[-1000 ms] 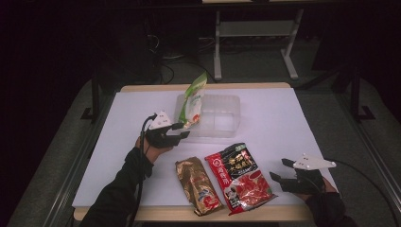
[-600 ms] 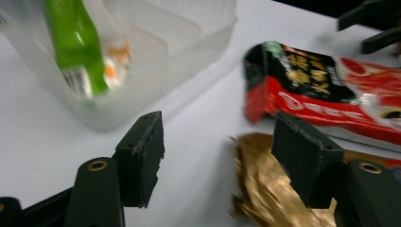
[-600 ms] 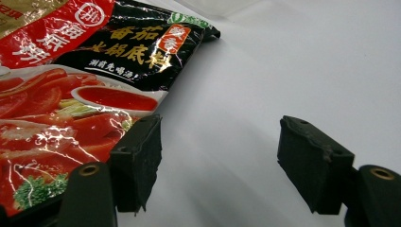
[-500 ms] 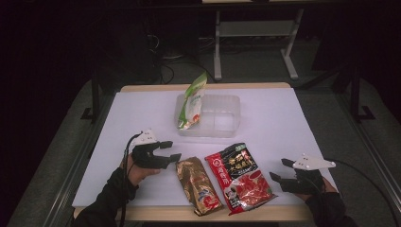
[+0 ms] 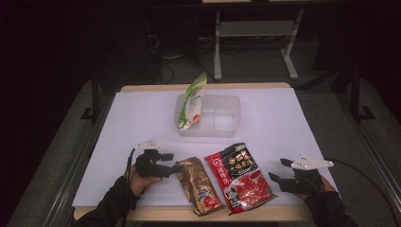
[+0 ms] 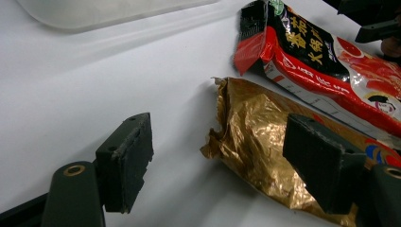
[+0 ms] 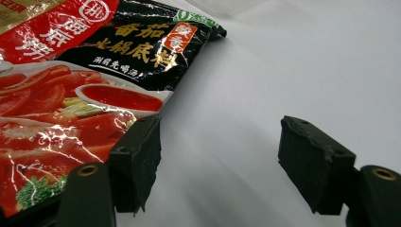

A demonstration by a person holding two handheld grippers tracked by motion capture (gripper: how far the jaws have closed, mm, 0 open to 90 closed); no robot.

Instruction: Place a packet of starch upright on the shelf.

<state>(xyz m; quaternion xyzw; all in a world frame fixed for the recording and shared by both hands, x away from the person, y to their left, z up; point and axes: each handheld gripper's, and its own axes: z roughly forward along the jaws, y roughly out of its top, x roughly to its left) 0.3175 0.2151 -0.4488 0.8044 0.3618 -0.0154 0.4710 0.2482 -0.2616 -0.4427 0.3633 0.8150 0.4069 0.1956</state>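
Observation:
A gold snack packet lies flat near the table's front edge, with a red-and-black sauce packet to its right. A green packet leans upright in the left part of a clear plastic container. My left gripper sits low at the gold packet's far end. Its jaws have just been opening; in the left gripper view the left gripper stands open, the crumpled end between the pads, not pressed. My right gripper rests open just right of the red packet, nothing between the right gripper's pads.
The white table top has bare room on the left and far right. Beyond the table's back edge stand a dark floor and a metal frame. A cable trails from the right gripper.
My left gripper has left the green packet at the container, come down toward the front edge, and opened around the gold packet's end. The green packet stays leaning in the container. The right hand kept still.

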